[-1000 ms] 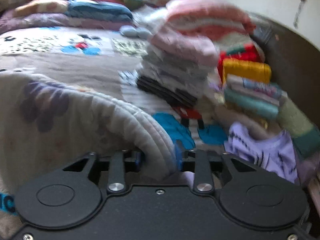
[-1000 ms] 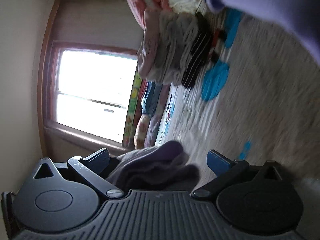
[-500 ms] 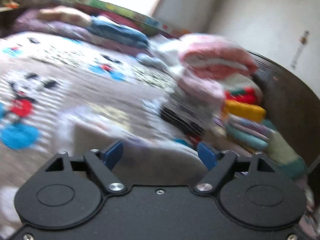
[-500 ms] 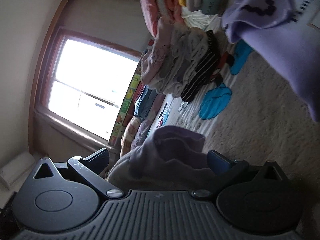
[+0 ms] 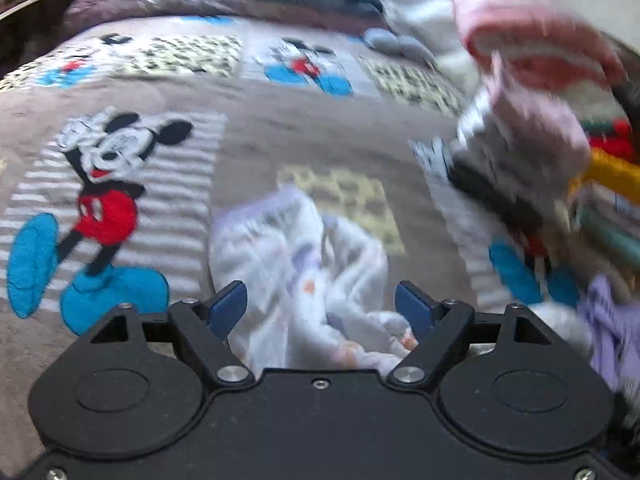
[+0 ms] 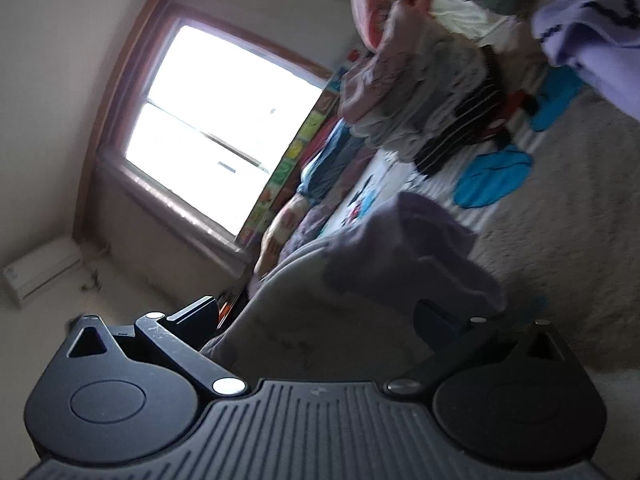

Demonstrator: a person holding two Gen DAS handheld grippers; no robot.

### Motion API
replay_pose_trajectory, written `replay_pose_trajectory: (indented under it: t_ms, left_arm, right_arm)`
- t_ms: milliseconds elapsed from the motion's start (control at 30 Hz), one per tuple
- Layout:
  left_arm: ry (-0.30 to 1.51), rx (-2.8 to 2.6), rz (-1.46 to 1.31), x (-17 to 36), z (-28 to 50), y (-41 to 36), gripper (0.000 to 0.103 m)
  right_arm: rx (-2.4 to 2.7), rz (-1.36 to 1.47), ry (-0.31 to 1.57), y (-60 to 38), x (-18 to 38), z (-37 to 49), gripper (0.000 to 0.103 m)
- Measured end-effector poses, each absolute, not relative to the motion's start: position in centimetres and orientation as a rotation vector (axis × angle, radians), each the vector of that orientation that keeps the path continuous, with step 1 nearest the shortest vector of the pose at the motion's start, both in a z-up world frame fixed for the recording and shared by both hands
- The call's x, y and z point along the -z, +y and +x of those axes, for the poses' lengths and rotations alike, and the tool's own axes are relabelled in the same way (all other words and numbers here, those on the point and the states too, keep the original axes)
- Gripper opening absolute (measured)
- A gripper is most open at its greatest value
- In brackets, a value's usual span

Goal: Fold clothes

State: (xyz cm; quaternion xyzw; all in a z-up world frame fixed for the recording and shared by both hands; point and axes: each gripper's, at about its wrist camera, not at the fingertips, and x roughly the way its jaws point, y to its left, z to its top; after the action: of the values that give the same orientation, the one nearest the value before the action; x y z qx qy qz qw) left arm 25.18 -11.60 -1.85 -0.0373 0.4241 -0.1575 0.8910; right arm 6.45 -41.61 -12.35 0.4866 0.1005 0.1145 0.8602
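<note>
Limp white garment (image 5: 304,272), crumpled mid-bed (image 5: 248,136)

Your left tongs (image 5: 320,308) have just been opening; they stand wide, cloth loose between. Right tongs' (image 6: 324,316) grip: unclear. It's light and floppy; pinch a hem edge.

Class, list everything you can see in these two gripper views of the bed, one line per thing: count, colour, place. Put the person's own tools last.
Cartoon-mouse fleece blanket: one, grey-brown with red, blue and white prints, covering the bed.
Crumpled white printed garment: one, white with pale spots, on the blanket between the left gripper's fingers.
Stack of folded clothes: one, pink, grey and black-striped, right side of the bed.
Lilac printed garment: one, lilac with dark marks, upper right of the right wrist view.
Window: one, bright, brown frame, on the wall.
Left gripper: one, black with blue pads, open above the white garment.
Right gripper: one, black, cloth lying between its fingers; grip unclear.
</note>
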Motion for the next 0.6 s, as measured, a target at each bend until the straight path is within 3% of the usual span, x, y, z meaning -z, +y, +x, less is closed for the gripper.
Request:
replay_pose_trajectory:
  t_ms: [133, 600]
  left_arm:
    - [0.842, 0.327, -0.065, 2.7, 22.1, -10.1, 0.062]
    - [0.786, 0.291, -0.183, 6.9, 12.4, -4.7, 0.062]
  right_arm:
    - [-0.288, 1.011, 0.225, -41.0, 12.2, 6.5, 0.103]
    - [-0.361, 0.989, 0.292, -38.6, 11.8, 3.9, 0.103]
